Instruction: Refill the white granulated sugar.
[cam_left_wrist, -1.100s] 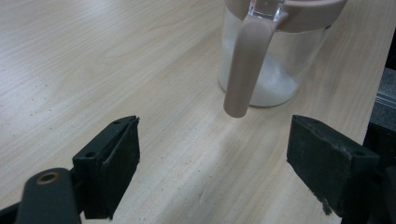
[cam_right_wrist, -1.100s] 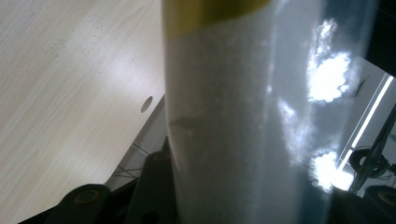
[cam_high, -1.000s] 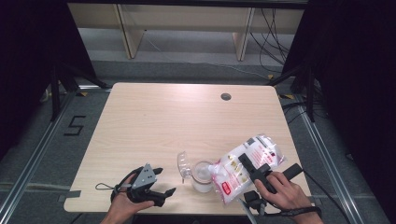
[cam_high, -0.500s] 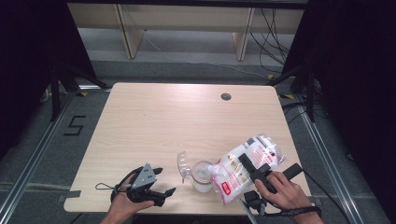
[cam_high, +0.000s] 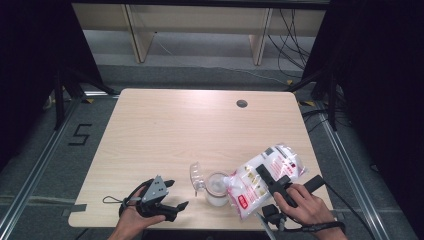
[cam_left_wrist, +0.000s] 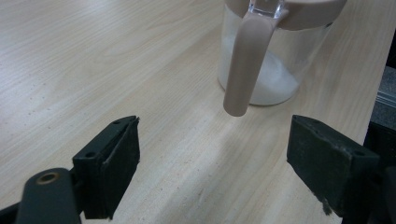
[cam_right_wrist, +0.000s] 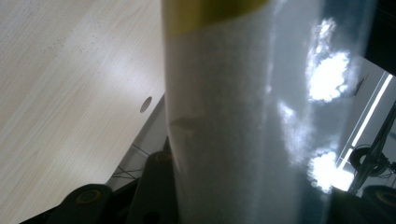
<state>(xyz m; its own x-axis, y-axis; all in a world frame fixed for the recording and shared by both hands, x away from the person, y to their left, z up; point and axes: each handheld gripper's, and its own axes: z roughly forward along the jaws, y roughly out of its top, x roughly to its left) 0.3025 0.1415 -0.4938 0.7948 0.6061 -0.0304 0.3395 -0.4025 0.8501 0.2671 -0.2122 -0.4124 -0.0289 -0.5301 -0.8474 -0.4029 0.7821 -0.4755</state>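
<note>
Right claw (cam_high: 270, 184) clamped on tilted bag (cam_high: 262, 179), mouth over jar (cam_high: 216, 188) for pouring; left claw (cam_high: 170, 201) gaping, idle on bench (cam_high: 175, 130) near left

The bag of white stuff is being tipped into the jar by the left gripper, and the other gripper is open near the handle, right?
Not quite. The right gripper holds the bag tipped over the jar; the high view shows it. The left gripper is the open one near the handle.
</note>
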